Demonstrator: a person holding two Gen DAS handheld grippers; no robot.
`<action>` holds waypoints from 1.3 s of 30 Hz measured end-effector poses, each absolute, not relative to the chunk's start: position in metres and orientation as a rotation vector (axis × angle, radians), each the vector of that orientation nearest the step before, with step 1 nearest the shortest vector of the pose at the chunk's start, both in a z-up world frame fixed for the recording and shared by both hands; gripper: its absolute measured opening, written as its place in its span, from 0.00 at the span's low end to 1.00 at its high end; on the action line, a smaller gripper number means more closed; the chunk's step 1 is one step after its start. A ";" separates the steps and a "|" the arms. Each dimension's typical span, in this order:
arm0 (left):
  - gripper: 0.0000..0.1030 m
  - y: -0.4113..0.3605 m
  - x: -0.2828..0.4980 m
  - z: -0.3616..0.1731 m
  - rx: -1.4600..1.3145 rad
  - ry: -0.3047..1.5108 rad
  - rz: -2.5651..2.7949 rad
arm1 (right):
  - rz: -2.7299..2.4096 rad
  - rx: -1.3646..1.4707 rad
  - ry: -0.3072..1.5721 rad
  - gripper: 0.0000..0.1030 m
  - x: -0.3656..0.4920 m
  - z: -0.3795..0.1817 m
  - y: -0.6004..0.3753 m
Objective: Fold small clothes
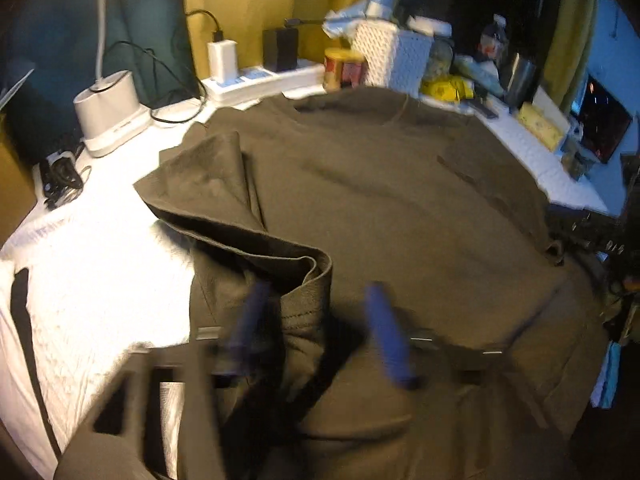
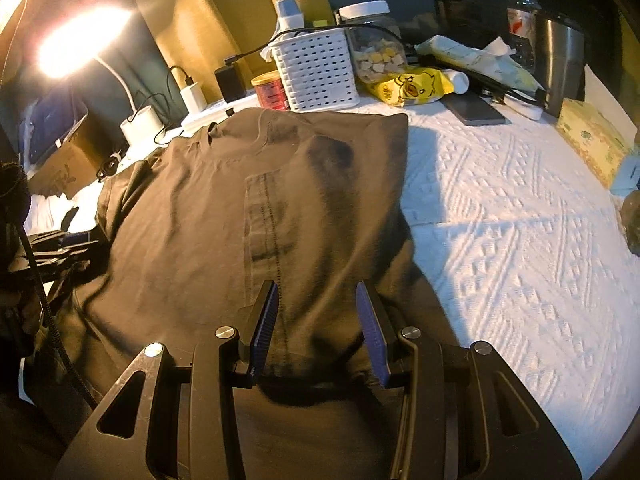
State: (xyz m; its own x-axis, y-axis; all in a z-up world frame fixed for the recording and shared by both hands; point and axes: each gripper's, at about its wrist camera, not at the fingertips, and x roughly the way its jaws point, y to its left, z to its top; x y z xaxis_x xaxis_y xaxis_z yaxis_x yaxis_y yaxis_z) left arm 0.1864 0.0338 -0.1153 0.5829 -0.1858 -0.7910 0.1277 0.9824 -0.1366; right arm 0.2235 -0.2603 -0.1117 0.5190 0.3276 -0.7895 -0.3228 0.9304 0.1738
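Observation:
A dark olive-brown T-shirt (image 1: 380, 184) lies spread on a white textured cloth, collar toward the far clutter. In the left wrist view its left sleeve and side are folded inward, and a raised fold of hem (image 1: 308, 276) stands between the blurred blue pads of my left gripper (image 1: 316, 292), which is open. In the right wrist view the shirt (image 2: 224, 208) has its right side folded in, a stitched hem line showing on top. My right gripper (image 2: 316, 292) is open, jaws apart over the shirt's lower part. The left gripper (image 2: 64, 244) shows at the shirt's left edge.
A white cloth (image 2: 500, 240) covers the table. At the back stand a white perforated basket (image 2: 316, 68), a red can (image 2: 271, 90), a jar (image 2: 370, 40), a yellow snack bag (image 2: 412, 86), a steel tumbler (image 2: 560, 60), a power strip (image 1: 256, 80), a lamp base (image 1: 110, 112) and a tissue box (image 2: 592, 140).

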 end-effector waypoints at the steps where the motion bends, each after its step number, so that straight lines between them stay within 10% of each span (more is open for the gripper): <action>1: 0.67 0.036 0.185 -0.112 -0.084 0.926 -0.174 | 0.389 0.008 0.946 0.42 0.224 -0.111 -0.263; 28: 0.66 0.108 0.259 -0.127 -0.156 0.904 0.001 | 0.359 0.011 0.946 0.42 0.259 -0.108 -0.269; 35: 0.10 0.091 0.264 -0.130 -0.123 0.890 -0.047 | 0.343 0.007 0.954 0.42 0.268 -0.111 -0.271; 39: 0.06 0.080 0.264 -0.123 -0.081 0.858 -0.052 | 0.343 0.008 0.960 0.42 0.269 -0.113 -0.272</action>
State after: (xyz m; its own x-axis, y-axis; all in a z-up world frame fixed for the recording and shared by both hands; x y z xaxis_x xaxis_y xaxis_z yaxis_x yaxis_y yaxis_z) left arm 0.2644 0.0795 -0.1234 0.6532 -0.0781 -0.7531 0.0126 0.9956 -0.0924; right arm 0.2692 -0.2718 -0.1134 0.5237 0.2900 -0.8010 -0.2827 0.9462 0.1578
